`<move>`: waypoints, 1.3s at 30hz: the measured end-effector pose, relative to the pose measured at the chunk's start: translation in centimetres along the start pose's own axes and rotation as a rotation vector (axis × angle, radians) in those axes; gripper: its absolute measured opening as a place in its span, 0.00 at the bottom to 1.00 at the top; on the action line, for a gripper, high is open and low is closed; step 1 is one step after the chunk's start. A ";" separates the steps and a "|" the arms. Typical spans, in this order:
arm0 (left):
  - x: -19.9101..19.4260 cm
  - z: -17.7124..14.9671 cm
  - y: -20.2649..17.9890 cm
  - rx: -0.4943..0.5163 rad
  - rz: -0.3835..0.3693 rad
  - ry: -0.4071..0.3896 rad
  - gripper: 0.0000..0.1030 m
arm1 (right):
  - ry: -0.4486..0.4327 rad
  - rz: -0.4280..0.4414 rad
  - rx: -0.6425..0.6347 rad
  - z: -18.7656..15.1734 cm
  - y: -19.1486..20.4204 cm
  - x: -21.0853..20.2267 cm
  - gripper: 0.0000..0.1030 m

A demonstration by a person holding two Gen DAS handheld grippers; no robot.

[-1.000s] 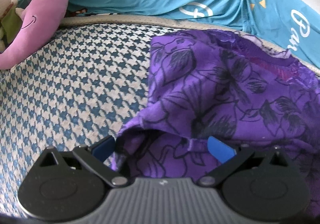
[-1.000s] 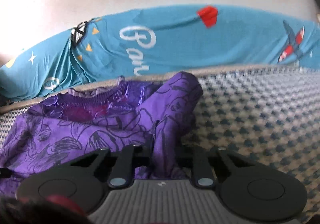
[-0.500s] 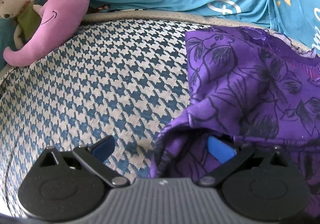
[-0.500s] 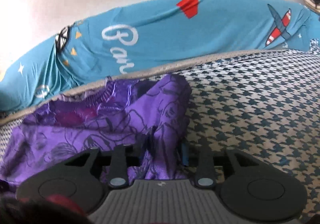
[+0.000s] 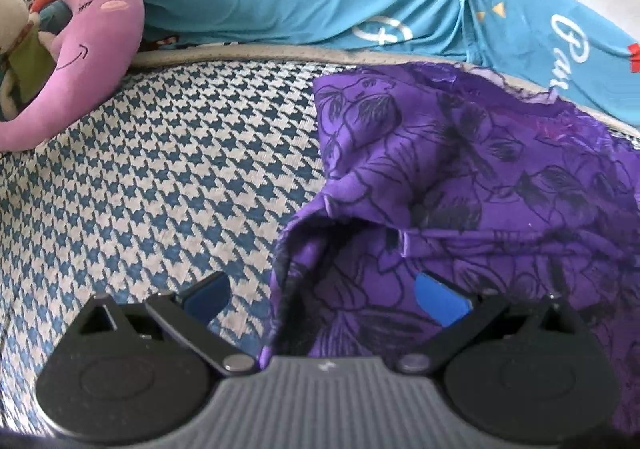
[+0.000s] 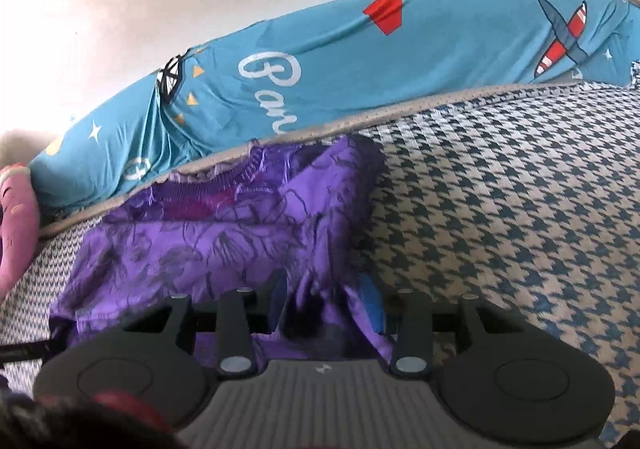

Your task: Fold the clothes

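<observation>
The left gripper [image 5: 322,295] is wide open, with the near left edge of the purple top [image 5: 460,177] between its fingers, not pinched. The right gripper [image 6: 324,305] holds the top's near right edge. The top lies on the checked bed [image 5: 160,169], stretching left to right between them, neck far.

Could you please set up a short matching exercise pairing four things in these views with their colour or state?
Things:
1. garment
2. plush toy
3. left gripper
4. right gripper

States:
A. pink, lying at the bed's edge
B. open
C. purple with dark flower outlines
D. shut on cloth

Pairs: 1-C, 2-A, 3-B, 4-D
</observation>
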State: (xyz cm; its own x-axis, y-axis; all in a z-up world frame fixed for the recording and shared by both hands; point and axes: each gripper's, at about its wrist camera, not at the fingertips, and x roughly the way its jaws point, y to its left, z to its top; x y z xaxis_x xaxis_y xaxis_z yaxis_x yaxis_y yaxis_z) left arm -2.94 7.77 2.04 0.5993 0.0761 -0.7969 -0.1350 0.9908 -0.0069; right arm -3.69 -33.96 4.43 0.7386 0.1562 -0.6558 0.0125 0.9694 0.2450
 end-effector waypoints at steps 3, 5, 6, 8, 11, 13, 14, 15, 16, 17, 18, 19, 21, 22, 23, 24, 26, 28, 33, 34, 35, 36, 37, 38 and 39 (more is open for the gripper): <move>-0.1 -0.2 0.3 0.002 -0.012 -0.011 1.00 | 0.015 -0.019 -0.022 -0.6 -0.3 -0.2 0.46; -0.1 -0.3 0.6 -0.001 -0.018 -0.012 1.00 | 0.019 -0.031 -0.039 -0.9 -0.4 -0.2 0.46; 0.0 -0.3 0.8 -0.001 -0.023 -0.012 1.00 | 0.022 -0.037 -0.047 -0.9 -0.5 -0.2 0.47; 0.1 -0.3 1.1 0.000 -0.029 -0.011 1.00 | 0.035 -0.042 -0.066 -1.2 -0.5 0.0 0.49; 0.3 -0.3 1.7 -0.015 -0.048 -0.004 1.00 | 0.051 -0.059 -0.096 -1.8 -0.6 0.4 0.49; 0.5 -0.3 2.1 -0.027 -0.064 0.005 1.00 | 0.057 -0.085 -0.116 -2.0 -0.5 0.7 0.49; 0.6 -0.3 2.2 -0.032 -0.067 0.009 1.00 | 0.060 -0.099 -0.126 -2.1 -0.4 0.9 0.48; 0.7 -0.3 2.4 -0.037 -0.070 0.013 1.00 | 0.062 -0.110 -0.130 -2.2 -0.4 1.1 0.47; 0.8 -0.2 2.5 -0.042 -0.074 0.017 1.00 | 0.064 -0.118 -0.130 -2.2 -0.3 1.2 0.44; 1.0 -0.2 2.6 -0.049 -0.080 0.023 1.00 | 0.063 -0.127 -0.131 -2.3 -0.3 1.3 0.33; 1.1 -0.2 2.7 -0.058 -0.088 0.029 1.00 | 0.061 -0.134 -0.132 -2.3 -0.3 1.3 0.22; 1.3 -0.2 2.8 -0.068 -0.104 0.037 1.00 | 0.058 -0.142 -0.133 -2.4 -0.2 1.4 0.19; 1.6 -0.1 2.7 -0.074 -0.127 0.047 1.00 | 0.035 -0.188 -0.131 -2.3 -0.3 1.3 0.10; 1.7 -0.1 2.6 -0.068 -0.120 0.047 1.00 | 0.021 -0.215 -0.129 -2.2 -0.4 1.2 0.10; 1.8 -0.2 2.5 -0.062 -0.113 0.045 0.99 | 0.011 -0.236 -0.116 -2.1 -0.6 1.2 0.10; 2.0 -0.2 2.5 -0.058 -0.101 0.038 0.96 | 0.005 -0.253 -0.094 -2.0 -1.0 1.1 0.09; 2.2 -0.1 2.4 -0.047 -0.057 0.023 0.82 | -0.007 -0.286 -0.050 -1.7 -1.8 1.0 0.09; 2.5 0.0 2.5 -0.036 0.010 0.008 0.72 | -0.006 -0.298 -0.028 -1.6 -2.1 1.1 0.09; 2.8 0.2 3.1 -0.044 0.099 -0.022 0.63 | -0.010 -0.331 -0.030 -1.4 -1.6 1.1 0.08; 2.8 0.3 3.1 -0.042 0.104 -0.025 0.62 | -0.007 -0.333 -0.026 -1.3 -1.6 1.3 0.09; 2.8 0.3 3.0 -0.032 0.122 -0.034 0.62 | -0.004 -0.333 -0.023 -1.2 -1.6 1.3 0.09; 2.8 0.3 2.8 -0.016 0.147 -0.047 0.62 | -0.001 -0.330 -0.020 -1.2 -1.7 1.3 0.09; 2.8 0.3 2.6 0.000 0.167 -0.057 0.62 | 0.003 -0.327 -0.018 -1.2 -1.7 1.3 0.09; 3.0 0.4 2.5 0.008 0.177 -0.060 0.62 | 0.007 -0.324 -0.016 -1.3 -1.8 1.3 0.09; 3.2 0.6 2.3 0.012 0.183 -0.056 0.63 | 0.010 -0.322 -0.011 -1.3 -1.9 1.3 0.09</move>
State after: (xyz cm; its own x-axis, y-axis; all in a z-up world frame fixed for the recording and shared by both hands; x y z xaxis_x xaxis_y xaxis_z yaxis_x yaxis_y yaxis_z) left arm -0.90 10.35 -0.19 0.6087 0.2614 -0.7491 -0.2371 0.9610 0.1427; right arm -3.61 -35.31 2.20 0.6912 -0.1573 -0.7054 0.2370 0.9714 0.0156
